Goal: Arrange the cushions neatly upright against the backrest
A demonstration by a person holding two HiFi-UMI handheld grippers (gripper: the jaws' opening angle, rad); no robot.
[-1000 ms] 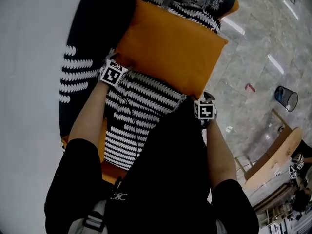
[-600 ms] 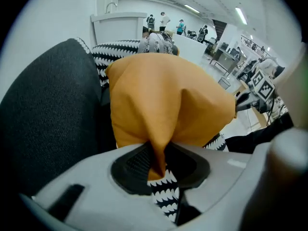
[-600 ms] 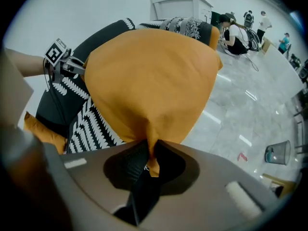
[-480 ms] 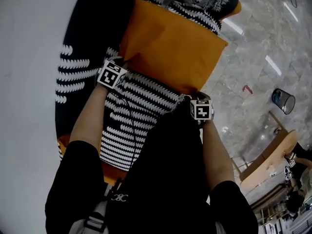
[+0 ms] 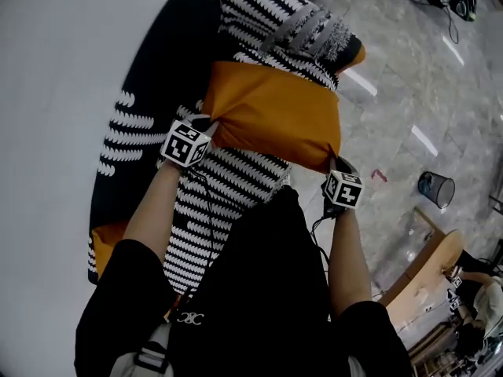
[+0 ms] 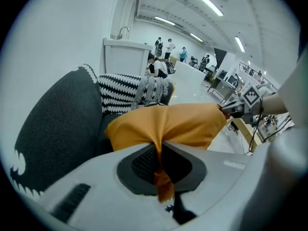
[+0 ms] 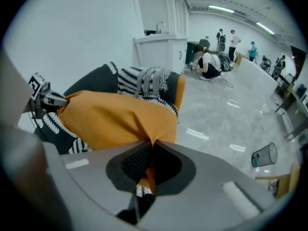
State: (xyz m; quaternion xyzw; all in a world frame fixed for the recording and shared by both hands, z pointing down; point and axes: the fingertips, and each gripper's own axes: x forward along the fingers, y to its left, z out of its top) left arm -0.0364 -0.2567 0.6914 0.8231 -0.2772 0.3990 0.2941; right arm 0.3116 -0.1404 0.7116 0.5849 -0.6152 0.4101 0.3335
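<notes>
Up to frame centre we've lifted the plump orange fabric cushion (image 5: 271, 116). Left gripper (image 5: 209, 126) and right gripper (image 5: 333, 166) just clamped its near corners (to stand it upright).

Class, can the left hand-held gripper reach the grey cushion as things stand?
Probably not: the left hand-held gripper is shut on the orange cushion, which sits between it and the grey cushion.
</notes>
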